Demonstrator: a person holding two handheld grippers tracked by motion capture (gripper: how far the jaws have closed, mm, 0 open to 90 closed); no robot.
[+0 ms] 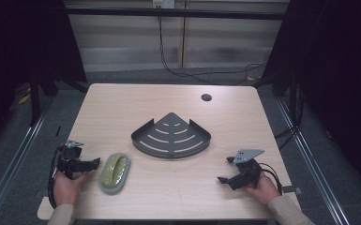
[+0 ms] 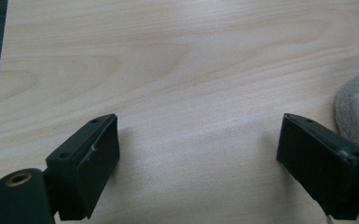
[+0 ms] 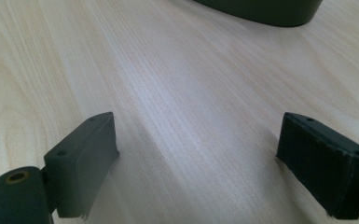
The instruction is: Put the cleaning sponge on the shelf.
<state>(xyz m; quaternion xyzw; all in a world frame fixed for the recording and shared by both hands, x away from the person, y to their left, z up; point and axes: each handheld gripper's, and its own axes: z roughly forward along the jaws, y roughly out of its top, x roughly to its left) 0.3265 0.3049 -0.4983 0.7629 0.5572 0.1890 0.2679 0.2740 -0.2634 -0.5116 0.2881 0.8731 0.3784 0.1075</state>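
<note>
Sponge [image 1: 114, 172] lies just beside left gripper [image 1: 94, 163]; corner rack [image 1: 171, 136] beyond; both grippers' fingers wide open, empty.

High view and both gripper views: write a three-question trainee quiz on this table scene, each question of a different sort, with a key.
1. True or false: the left gripper is shut on the grey-rimmed oval dish.
2. Multiple choice: the dark fan-shaped slotted tray lies (A) near the middle of the table, (B) in the right gripper, (C) on top of the oval dish.
3. Fill in: in the right gripper view, wood grain shows between its fingers, so they hold ____.

Key
1. False: its fingers stand wide apart over bare wood, the dish beside them.
2. A.
3. Nothing.
</note>
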